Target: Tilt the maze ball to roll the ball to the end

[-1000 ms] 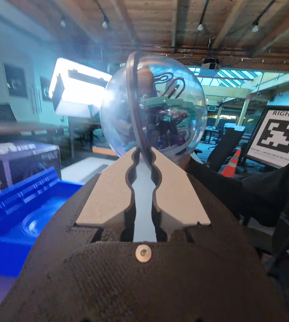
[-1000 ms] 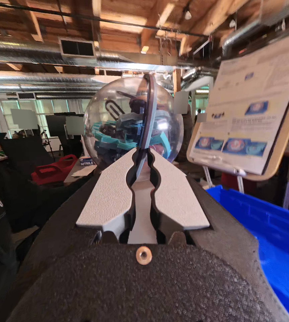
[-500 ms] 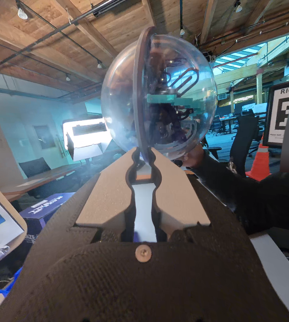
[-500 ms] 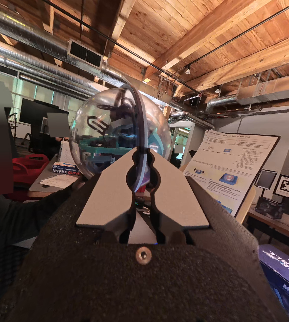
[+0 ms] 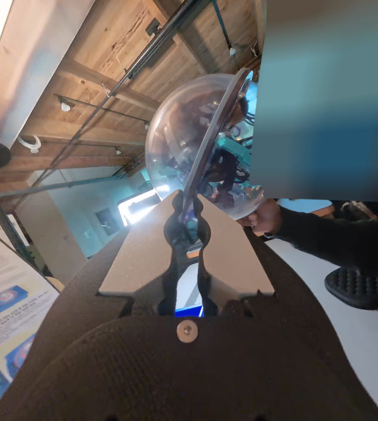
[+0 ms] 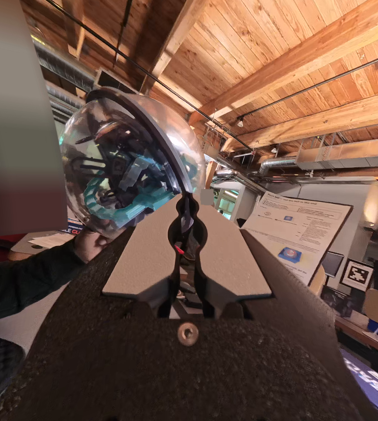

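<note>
Right now both of my tools have the maze ball [image 5: 183, 141] up in the air, well above the counter [image 5: 320, 284]. The left hand-held gripper [image 5: 187, 200] is pinched narrow on the dark flange that rings the sphere's equator; the right hand-held gripper [image 6: 187, 198] is pinched on the same flange from the opposite side. Each bites only the thin rim, not the clear shell.

Sphere is canted: in the left wrist view the flange leans up and to the right from the jaws; in the right wrist view it leans up and to the left. Teal track pieces [image 6: 124, 211] and dark rails show inside, low in the shell near the right gripper. I cannot pick out the small ball among them, so I can't say how far along the run is.

My read: this is mid-tilt. To do it well:
- rotate both wrists together, as one rigid pair, so the flange doesn't twist between the two grips
- keep the tilt slow and small; a steep lean likely throws the ball off the rail
- hold the squeeze constant — the rim is thin and could slip out
- pause after each tilt until the ball settles

A printed instruction board [image 6: 297, 230] stands beyond the sphere, on the right gripper's side.
</note>
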`<state>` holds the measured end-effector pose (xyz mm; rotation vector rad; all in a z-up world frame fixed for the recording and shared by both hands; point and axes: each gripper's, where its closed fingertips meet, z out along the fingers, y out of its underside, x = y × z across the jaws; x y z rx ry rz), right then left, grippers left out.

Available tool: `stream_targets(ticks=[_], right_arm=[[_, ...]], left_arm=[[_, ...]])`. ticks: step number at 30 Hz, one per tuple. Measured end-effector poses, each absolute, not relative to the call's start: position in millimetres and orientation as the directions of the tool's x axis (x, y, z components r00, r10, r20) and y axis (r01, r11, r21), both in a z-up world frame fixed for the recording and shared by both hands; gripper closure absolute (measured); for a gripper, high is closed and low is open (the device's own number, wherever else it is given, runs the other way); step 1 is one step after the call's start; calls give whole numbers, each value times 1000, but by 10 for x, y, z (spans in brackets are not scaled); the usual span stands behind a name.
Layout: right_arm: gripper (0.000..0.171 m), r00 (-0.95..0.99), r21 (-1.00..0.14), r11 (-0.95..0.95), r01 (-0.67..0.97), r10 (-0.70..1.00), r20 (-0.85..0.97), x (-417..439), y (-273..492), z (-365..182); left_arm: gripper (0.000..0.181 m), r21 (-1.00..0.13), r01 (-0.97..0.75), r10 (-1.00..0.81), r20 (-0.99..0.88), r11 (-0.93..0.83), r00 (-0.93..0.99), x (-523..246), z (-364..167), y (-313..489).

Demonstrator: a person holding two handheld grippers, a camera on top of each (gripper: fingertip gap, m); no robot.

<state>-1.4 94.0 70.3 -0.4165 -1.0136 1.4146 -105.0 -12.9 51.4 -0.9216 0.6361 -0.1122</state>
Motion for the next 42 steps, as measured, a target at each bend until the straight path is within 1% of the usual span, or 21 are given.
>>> stream_targets(ticks=[2, 8, 15, 27, 38, 42], right_arm=[[171, -166, -779, 152, -608, 935, 313, -42, 958, 677], [171, -175, -804, 130, -580, 944, 279, -140, 1003, 612], [171, -215, -860, 46, -509, 960, 178, -295, 1057, 521], [171, -278, -891, -51, -451, 957, 86, -401, 1065, 436], [171, -277, -905, -77, -419, 960, 47, -447, 1119, 388], [171, -271, -905, -82, -417, 962, 38, -450, 1153, 381]], left_arm=[[174, -781, -122, -384, -429, 613, 817, -1072, 521, -122], [174, -813, -78, -403, -366, 577, 839, -1129, 572, -128], [174, -873, 71, -457, -182, 483, 870, -1276, 625, -87], [174, -894, 195, -491, -32, 404, 870, -1451, 603, -16], [173, -897, 315, -520, 117, 310, 846, -1583, 507, 114], [174, -892, 343, -534, 143, 295, 833, -1602, 469, 165]])
